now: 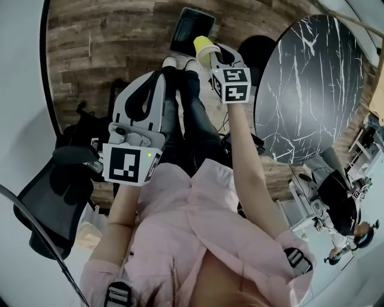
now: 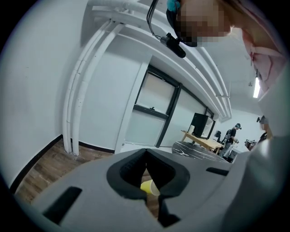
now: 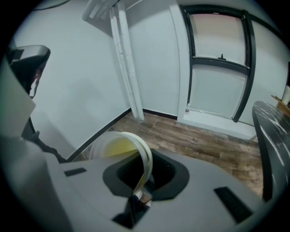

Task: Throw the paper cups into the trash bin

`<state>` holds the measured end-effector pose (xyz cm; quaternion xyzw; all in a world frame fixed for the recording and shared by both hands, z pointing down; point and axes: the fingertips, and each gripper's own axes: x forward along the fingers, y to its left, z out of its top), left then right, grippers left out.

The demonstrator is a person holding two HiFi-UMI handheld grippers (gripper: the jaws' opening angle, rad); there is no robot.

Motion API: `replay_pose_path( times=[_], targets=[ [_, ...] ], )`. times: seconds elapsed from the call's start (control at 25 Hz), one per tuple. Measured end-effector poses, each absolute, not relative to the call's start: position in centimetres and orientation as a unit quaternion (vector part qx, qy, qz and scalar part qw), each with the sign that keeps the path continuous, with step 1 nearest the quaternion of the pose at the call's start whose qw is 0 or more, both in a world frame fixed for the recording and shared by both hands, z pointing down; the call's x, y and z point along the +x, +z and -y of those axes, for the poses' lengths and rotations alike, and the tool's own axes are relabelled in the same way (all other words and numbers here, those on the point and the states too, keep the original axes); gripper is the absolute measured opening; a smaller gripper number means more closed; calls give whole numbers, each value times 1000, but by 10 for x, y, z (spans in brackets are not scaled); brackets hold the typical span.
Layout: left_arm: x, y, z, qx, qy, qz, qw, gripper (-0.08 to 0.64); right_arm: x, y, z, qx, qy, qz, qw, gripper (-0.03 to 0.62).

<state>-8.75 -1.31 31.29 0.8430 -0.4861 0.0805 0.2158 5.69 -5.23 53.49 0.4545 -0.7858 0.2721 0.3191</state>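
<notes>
We hold the right gripper (image 1: 211,55) out ahead on a straight arm. Its jaws are clamped on the yellow paper cup (image 1: 206,45). In the right gripper view the cup lies tilted with its mouth toward the camera. One side of its wall and rim is pinched flat between the two jaws. The rest of the rim bulges out to the left of the jaws, and the yellow inner wall is visible.

We hold the left gripper (image 1: 161,75) nearer the body, to the left of the legs. Its jaws are together at the tips and nothing stands between them. In the left gripper view the cup shows only far off, through the opening behind the closed tips.

The trash bin (image 1: 191,18) is dark and rectangular. It stands on the wooden floor (image 1: 114,36), just beyond the white shoes (image 1: 170,62). In the head view the cup shows against the bin's near right corner. We cannot tell from this view whether the cup is over the opening or short of it.

The round black table (image 1: 312,90), veined in white, stands to the right of the right arm. The cup is off the table, clear of its left edge. A black office chair (image 1: 51,201) stands at the left, beside the white wall. A second person (image 1: 342,207) stands past the table's near edge.
</notes>
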Motion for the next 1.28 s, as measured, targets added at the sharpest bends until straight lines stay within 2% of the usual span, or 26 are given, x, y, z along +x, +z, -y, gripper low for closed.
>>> replay_pose_path(
  times=[0.2,0.68,1.28],
  targets=[
    [-91,326,18,840,76,490,221,15,58,551,58,467,247,784,326,41],
    [-82,372,47,841,77,488,220,15,62,609,71,470,280,769,331,41],
    [-92,428,54,825,84,496,258,15,67,683,81,460,268,757,380,41]
  ],
)
